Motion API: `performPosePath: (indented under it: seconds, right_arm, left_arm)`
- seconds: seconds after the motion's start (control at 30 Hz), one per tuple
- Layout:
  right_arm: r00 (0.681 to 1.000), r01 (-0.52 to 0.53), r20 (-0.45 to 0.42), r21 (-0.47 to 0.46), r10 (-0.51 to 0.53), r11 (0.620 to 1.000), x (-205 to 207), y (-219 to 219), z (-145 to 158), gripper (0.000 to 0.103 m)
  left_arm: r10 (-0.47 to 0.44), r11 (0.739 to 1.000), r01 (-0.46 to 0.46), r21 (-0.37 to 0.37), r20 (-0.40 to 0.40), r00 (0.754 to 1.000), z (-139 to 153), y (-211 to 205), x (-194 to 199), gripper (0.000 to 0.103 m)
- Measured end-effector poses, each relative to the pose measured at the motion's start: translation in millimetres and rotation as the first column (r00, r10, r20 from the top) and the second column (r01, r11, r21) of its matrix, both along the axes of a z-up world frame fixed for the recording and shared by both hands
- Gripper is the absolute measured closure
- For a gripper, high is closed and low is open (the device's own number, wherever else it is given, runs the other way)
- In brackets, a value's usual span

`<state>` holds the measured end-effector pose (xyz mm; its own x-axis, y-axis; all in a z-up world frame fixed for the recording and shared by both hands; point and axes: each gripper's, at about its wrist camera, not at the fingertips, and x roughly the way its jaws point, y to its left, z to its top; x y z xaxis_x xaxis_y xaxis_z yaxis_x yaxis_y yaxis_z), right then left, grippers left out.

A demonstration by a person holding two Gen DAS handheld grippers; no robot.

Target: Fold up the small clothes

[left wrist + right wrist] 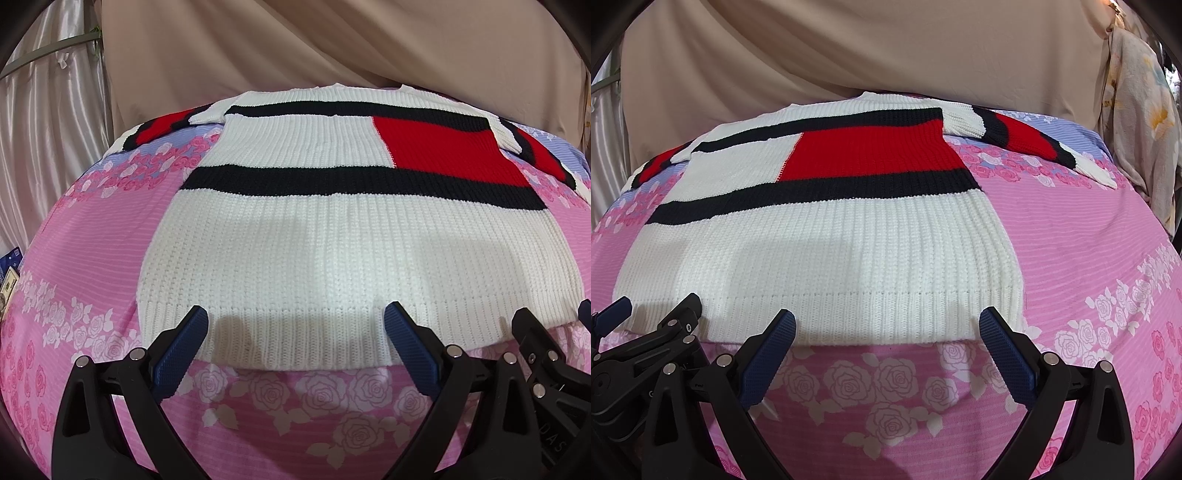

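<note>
Sweater [332, 236] lay flat and spread out on the pink rose-print bedsheet [92, 258], hem toward me, neckline at the far edge near the beige draped cloth [295, 44]. White ribbed knit, two black horizontal bands, a red block on the chest; both sleeves stretched outward with red and black sections.

My left gripper [295, 325] sat with jaws spread wide, holding nothing. Its blue pads [184, 343] hung at the ribbed hem, left of centre; I could not tell whether they touched the knit.

My right gripper [886, 328] was likewise wide and empty, at the hem's right portion, its right pad just inside the sweater's bottom right corner.

The two tools were close together; each wrist view caught the other at its frame edge.

Silver curtain [44, 129] on the left, a floral cloth [1137, 129] hanging on the right.
</note>
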<state>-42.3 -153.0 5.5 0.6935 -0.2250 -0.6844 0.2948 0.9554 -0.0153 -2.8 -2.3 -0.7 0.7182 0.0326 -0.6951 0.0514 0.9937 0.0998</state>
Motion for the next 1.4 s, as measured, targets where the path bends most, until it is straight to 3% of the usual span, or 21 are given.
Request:
performPosePath:
  seconds: [1.07,1.2,1.3,1.4]
  right_arm:
    - [1.000,-0.001,-0.002,0.000,0.001,1.000,0,0,-2,0.005]
    - [0.998,-0.055,-0.007,0.056,0.056,0.997,3,-6,-5,0.005]
    - [0.998,-0.060,0.025,0.116,0.057,0.991,7,-37,6,0.005]
    - [0.995,0.004,0.102,0.175,-0.022,0.985,17,-103,32,0.005]
  left_arm:
    - [0.000,1.000,0.000,0.001,-0.006,1.000,-4,-1,0,0.009]
    - [-0.005,1.000,0.005,-0.016,-0.011,1.000,-4,1,0,0.009]
    - [-0.019,0.995,0.016,-0.102,-0.025,1.000,-3,15,2,0.007]
    - [-0.018,0.988,0.011,-0.155,-0.039,0.999,7,32,7,0.006]
